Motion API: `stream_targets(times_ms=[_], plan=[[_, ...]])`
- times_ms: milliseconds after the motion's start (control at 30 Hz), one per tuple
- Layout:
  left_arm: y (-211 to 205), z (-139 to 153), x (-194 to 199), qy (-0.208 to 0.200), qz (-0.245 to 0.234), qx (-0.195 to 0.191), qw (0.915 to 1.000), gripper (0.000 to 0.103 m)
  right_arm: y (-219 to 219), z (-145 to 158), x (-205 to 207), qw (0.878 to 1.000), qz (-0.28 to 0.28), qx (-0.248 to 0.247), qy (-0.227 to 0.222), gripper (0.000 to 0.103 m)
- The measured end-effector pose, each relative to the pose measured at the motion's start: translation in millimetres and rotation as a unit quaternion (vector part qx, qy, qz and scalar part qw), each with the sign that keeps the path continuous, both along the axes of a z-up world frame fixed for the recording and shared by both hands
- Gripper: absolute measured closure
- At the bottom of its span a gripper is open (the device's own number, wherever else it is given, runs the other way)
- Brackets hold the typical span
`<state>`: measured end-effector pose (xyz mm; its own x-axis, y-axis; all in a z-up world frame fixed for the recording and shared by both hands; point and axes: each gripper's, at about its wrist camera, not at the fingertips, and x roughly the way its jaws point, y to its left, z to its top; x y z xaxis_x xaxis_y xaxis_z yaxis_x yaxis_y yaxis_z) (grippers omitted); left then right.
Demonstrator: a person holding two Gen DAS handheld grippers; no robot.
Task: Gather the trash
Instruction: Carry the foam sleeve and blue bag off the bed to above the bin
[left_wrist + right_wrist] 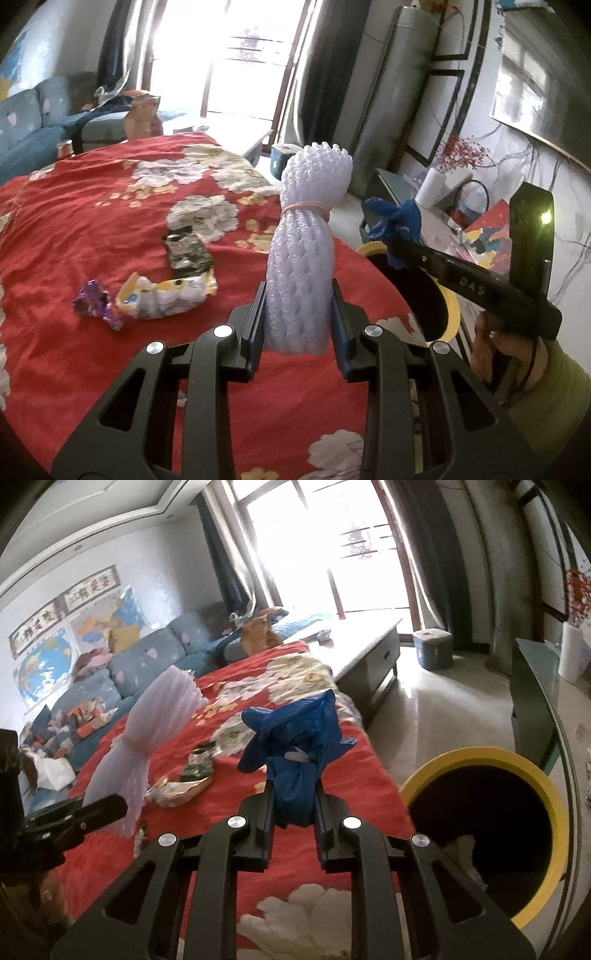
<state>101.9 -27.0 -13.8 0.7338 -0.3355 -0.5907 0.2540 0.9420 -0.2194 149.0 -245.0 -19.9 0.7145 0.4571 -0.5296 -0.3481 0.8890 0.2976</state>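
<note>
My left gripper (300, 295) is shut on a white foam net bundle (308, 229) tied with a rubber band, held upright above the red flowered cloth (92, 221). My right gripper (294, 794) is shut on a crumpled blue glove (295, 738); the same glove (393, 219) shows at the right of the left wrist view, near the bin. The foam bundle (147, 734) appears at the left of the right wrist view. A yellow-rimmed bin (554, 812) with a dark inside stands beside the cloth's right edge, with some trash at its bottom.
On the cloth lie a purple wrapper (96, 301), a white and yellow snack bag (166, 293) and a dark foil packet (187, 250). A blue sofa (140, 661) with clutter is behind. A low table (369, 642) and a side cabinet (535, 701) flank the pale floor.
</note>
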Motion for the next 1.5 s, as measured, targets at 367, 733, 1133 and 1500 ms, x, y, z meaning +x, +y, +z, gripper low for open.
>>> stream_targets(times_ms=[367, 733, 1133, 1500], plan=[[-46, 1, 12, -0.003, -0.043, 0.011, 0.999, 0.079, -42, -1, 3, 0.999, -0.046, 0.009, 0.002, 0.086], [-95, -4, 22, -0.002, -0.089, 0.023, 0.9958, 0.079, -83, -4, 8, 0.995, -0.095, 0.014, 0.005, 0.086], [-137, -18, 34, 0.014, -0.121, 0.039, 0.9918, 0.079, -134, -18, 12, 0.99, -0.14, 0.028, 0.02, 0.086], [-164, -38, 48, 0.041, -0.136, 0.043, 0.9889, 0.079, -160, -35, 13, 0.985, -0.162, 0.036, 0.044, 0.086]])
